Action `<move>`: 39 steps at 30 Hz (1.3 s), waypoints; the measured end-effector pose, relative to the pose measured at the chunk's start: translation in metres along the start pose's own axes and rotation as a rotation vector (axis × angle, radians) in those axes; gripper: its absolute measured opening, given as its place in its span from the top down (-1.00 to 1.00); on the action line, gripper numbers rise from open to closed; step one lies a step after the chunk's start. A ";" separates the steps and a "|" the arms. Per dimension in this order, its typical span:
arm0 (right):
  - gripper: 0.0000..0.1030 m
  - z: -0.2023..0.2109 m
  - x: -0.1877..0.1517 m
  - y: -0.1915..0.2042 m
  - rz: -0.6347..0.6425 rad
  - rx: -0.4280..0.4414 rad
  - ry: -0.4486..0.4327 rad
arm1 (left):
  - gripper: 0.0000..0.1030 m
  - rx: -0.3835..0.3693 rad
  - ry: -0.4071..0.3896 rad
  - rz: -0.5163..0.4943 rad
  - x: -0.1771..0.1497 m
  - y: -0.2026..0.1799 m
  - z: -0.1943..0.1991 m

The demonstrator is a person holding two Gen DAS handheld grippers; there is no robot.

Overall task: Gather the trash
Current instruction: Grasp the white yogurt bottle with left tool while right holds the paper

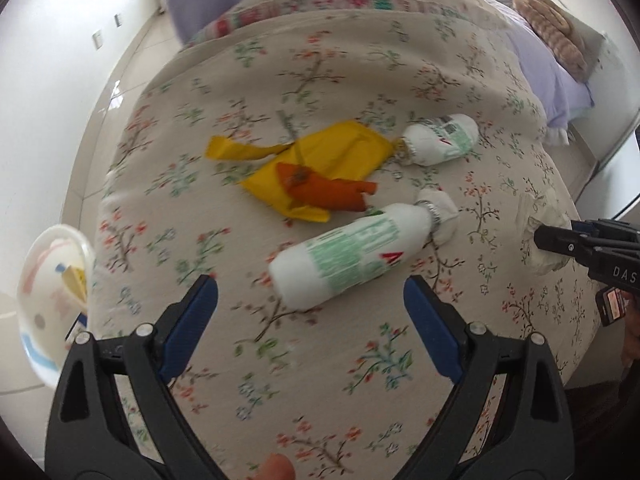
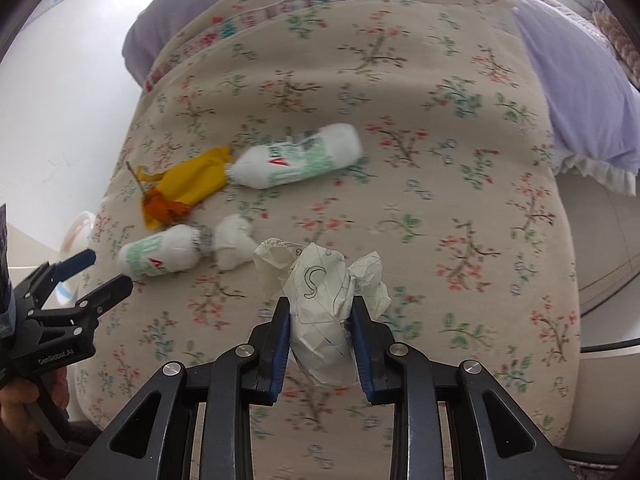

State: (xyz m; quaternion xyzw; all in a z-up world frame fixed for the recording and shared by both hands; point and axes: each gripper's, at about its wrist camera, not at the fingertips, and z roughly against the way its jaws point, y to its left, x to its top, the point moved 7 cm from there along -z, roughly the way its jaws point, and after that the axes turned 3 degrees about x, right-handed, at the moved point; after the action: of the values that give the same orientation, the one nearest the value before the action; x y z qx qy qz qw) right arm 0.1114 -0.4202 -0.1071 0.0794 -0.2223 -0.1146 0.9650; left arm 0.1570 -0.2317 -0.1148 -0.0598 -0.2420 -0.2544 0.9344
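Observation:
On the floral bedspread (image 1: 320,92) lie two white bottles with green labels. The near bottle (image 1: 348,252) lies just ahead of my open left gripper (image 1: 310,300); the far bottle (image 1: 442,140) lies beyond it. A yellow wrapper (image 1: 320,160) with an orange scrap (image 1: 324,192) on it lies between them, and a white tissue wad (image 1: 440,216) at the near bottle's neck. My right gripper (image 2: 320,316) is shut on a crumpled paper (image 2: 320,292), also seen at the right in the left wrist view (image 1: 540,240). The right wrist view shows both bottles (image 2: 160,256) (image 2: 296,156) and my left gripper (image 2: 108,272).
A white bin with a bag (image 1: 52,296) stands on the floor left of the bed, below the bed edge. Lavender bedding (image 2: 580,112) and a brown cushion (image 1: 552,32) lie at the far side. The floor (image 1: 120,92) runs along the left.

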 end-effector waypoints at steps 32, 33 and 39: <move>0.42 0.014 0.005 -0.019 -0.018 -0.006 -0.031 | 0.20 -0.107 0.003 -0.001 -0.009 -0.008 0.009; 0.42 0.014 0.005 -0.017 -0.015 -0.005 -0.032 | 0.20 -0.108 0.001 0.003 -0.010 -0.004 0.011; 0.42 0.014 0.013 0.004 0.003 0.014 -0.044 | 0.20 -0.099 -0.019 0.058 -0.016 0.024 0.031</move>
State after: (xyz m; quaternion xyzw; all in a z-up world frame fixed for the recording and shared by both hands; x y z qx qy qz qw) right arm 0.1174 -0.4207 -0.0888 0.0833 -0.2444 -0.1132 0.9594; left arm 0.1441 -0.1964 -0.0955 -0.1151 -0.2360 -0.2383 0.9350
